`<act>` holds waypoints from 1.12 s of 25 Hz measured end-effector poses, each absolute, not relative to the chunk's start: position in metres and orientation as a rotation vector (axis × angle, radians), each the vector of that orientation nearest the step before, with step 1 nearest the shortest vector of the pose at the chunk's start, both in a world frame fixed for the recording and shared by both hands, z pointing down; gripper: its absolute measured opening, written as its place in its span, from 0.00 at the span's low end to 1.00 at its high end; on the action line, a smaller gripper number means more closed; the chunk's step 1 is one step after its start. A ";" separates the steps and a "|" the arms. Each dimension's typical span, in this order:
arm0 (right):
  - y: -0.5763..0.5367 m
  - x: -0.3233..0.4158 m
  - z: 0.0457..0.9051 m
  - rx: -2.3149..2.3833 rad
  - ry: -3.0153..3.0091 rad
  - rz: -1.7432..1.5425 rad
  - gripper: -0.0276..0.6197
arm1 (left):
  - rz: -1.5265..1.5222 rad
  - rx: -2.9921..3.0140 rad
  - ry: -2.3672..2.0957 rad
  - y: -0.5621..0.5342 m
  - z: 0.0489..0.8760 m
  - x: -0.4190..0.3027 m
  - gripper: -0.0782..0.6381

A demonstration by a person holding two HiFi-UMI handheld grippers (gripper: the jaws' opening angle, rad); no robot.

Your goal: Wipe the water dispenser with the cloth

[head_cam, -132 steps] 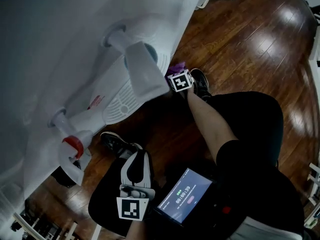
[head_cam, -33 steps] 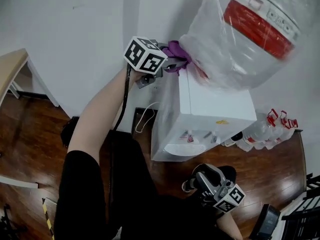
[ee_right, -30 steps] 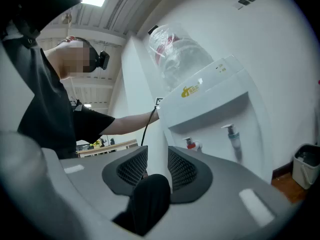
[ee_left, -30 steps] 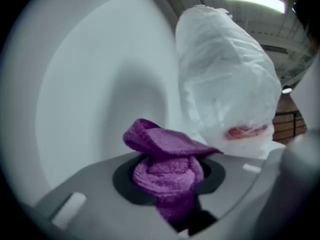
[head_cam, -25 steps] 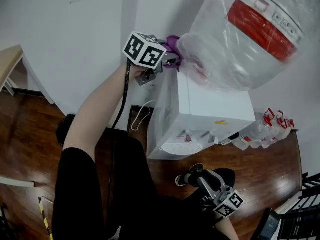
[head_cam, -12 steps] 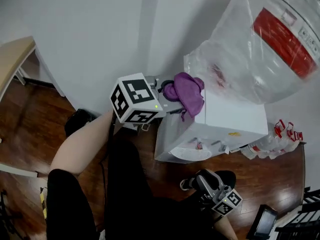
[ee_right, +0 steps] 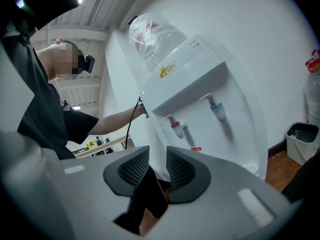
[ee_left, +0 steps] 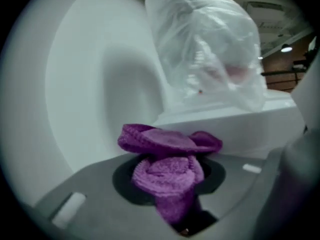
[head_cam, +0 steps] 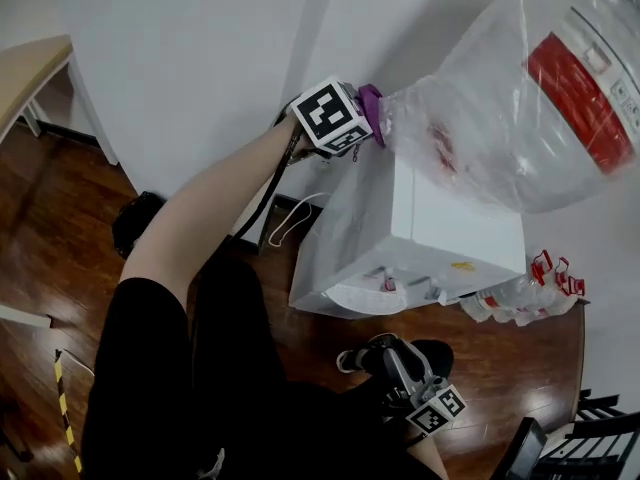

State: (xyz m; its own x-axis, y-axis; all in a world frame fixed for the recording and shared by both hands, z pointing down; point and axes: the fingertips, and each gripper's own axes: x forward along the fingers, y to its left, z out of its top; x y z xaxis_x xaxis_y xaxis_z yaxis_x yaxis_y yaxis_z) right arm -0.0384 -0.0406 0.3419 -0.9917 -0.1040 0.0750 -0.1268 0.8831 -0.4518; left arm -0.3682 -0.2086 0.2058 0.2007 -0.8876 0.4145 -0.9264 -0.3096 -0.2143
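Observation:
The white water dispenser [head_cam: 440, 230] stands against the wall, with a plastic-wrapped bottle [head_cam: 520, 98] on top. My left gripper [head_cam: 352, 118] is shut on a bunched purple cloth [head_cam: 371, 99], which it holds at the top left corner of the dispenser, right beside the bottle's base. In the left gripper view the cloth [ee_left: 167, 169] fills the jaws, and the dispenser's top [ee_left: 235, 126] and the bottle [ee_left: 205, 44] lie just beyond. My right gripper [head_cam: 392, 363] hangs low by the floor. Its jaws [ee_right: 157, 166] have just been closing and stand open with nothing between them, pointed at the dispenser's front [ee_right: 200, 84] and its red tap [ee_right: 177, 126].
Spare water bottles with red handles [head_cam: 535, 288] stand on the floor right of the dispenser. A white cable [head_cam: 290, 223] loops down the wall on its left. A desk corner [head_cam: 30, 73] is at the far left. A small bin [ee_right: 302, 136] stands by the wall.
My left gripper and the cloth have moved from the near left part of the dispenser's top to the corner beside the bottle. My right gripper stays low, and its jaw gap looks a little narrower.

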 end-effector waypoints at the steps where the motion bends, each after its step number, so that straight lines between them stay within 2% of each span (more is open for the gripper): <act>1: -0.041 -0.037 0.343 0.189 -2.999 0.730 0.21 | 0.770 2.403 -1.746 -0.193 0.207 -0.355 0.34; 6: -0.043 -0.044 0.356 0.176 -2.970 0.778 0.20 | 0.991 2.607 -1.314 -0.084 0.234 -0.250 0.34; 9: -0.037 -0.058 0.363 0.136 -2.957 0.798 0.20 | 1.088 2.614 -1.130 -0.048 0.260 -0.215 0.34; 12: -0.025 -0.072 0.363 0.077 -2.953 0.789 0.20 | 1.113 2.568 -1.192 -0.064 0.264 -0.229 0.34; 16: -0.020 -0.073 0.360 0.066 -2.960 0.763 0.20 | 1.206 2.385 -1.477 -0.136 0.256 -0.306 0.34; 22: -0.031 -0.059 0.356 0.197 -2.980 0.777 0.19 | 1.114 2.232 -1.563 -0.216 0.282 -0.365 0.34; 25: -0.038 -0.055 0.357 0.207 -2.975 0.792 0.19 | 1.203 2.231 -1.479 -0.198 0.306 -0.356 0.34; 28: -0.047 -0.054 0.357 0.195 -2.973 0.802 0.19 | 1.342 2.296 -1.274 -0.147 0.325 -0.307 0.34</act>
